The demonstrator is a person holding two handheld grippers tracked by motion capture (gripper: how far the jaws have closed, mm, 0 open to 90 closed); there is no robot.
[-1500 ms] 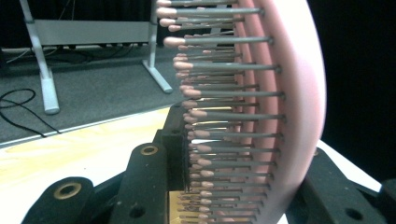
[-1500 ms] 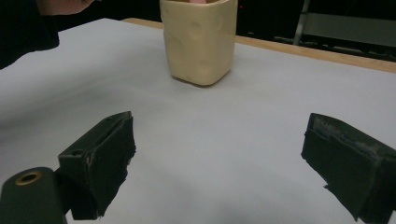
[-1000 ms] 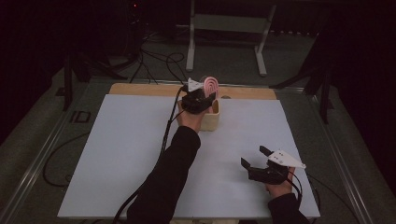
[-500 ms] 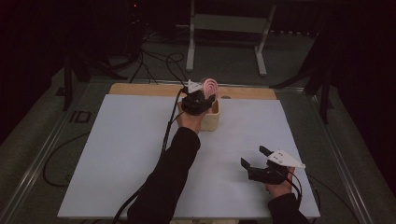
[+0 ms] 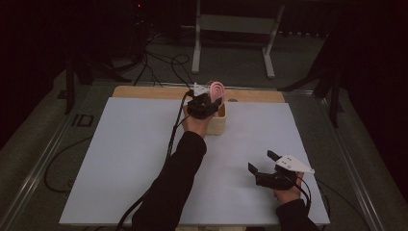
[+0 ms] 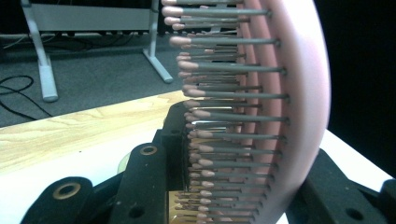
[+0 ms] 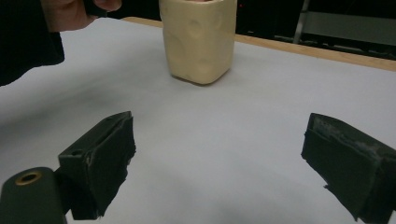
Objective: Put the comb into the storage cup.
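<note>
A pink hairbrush (image 5: 217,90) with grey, pink-tipped bristles stands upright in my left gripper (image 5: 211,102), just above a cream cup (image 5: 219,122) at the far middle of the table. In the left gripper view the brush (image 6: 299,93) sits between the black jaws, which are shut on it, bristles facing left. My right gripper (image 5: 261,161) rests near the front right of the white sheet, open with nothing between its jaws. The right gripper view looks along those open jaws (image 7: 219,163) toward the cup (image 7: 198,39), which stands well ahead.
A white sheet (image 5: 120,159) covers the table, with a wooden board edge (image 5: 144,91) along its far side. Beyond the table stand a metal frame (image 5: 231,29) and cables on the dark floor. A sleeved left forearm (image 5: 183,159) crosses the middle of the sheet.
</note>
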